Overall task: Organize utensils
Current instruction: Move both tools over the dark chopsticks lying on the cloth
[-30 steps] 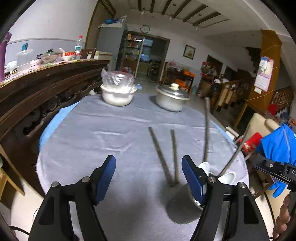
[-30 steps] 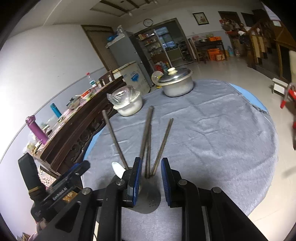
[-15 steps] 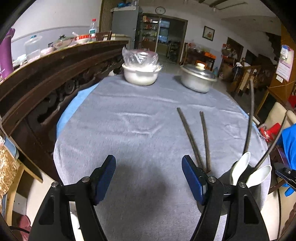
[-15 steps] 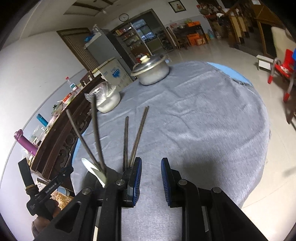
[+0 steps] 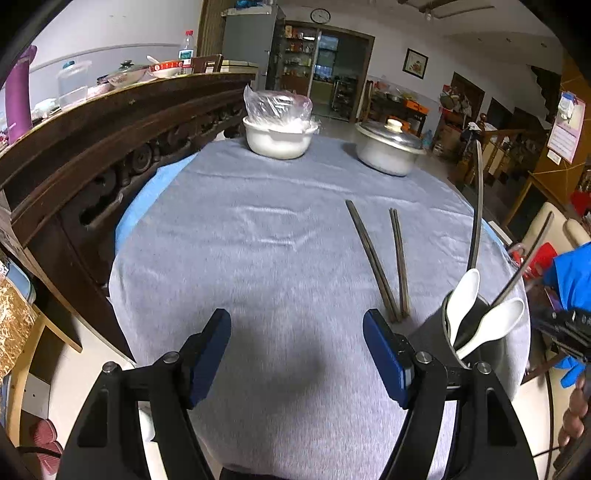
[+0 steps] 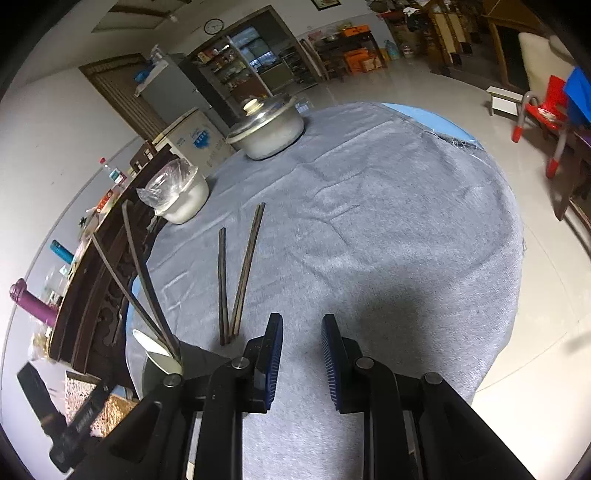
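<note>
Chopsticks (image 5: 380,262) lie loose on my table (image 5: 280,236), near its near right edge, tips converging towards the holder. I see a big room behind, with a fridge (image 5: 247,37) and wall clock (image 5: 320,15); a carved wooden sideboard (image 5: 110,122) runs along the table's left edge. At the far edge stand a white bowl (image 5: 277,140) under plastic wrap and a lidded metal pot (image 5: 388,149). At the near right edge a grey holder (image 5: 476,332) carries two white spoons (image 5: 465,291) and two upright chopsticks. My left gripper (image 5: 295,339) hangs wide open, empty. My right gripper (image 6: 301,354) has a narrow gap, nothing between the pads.
</note>
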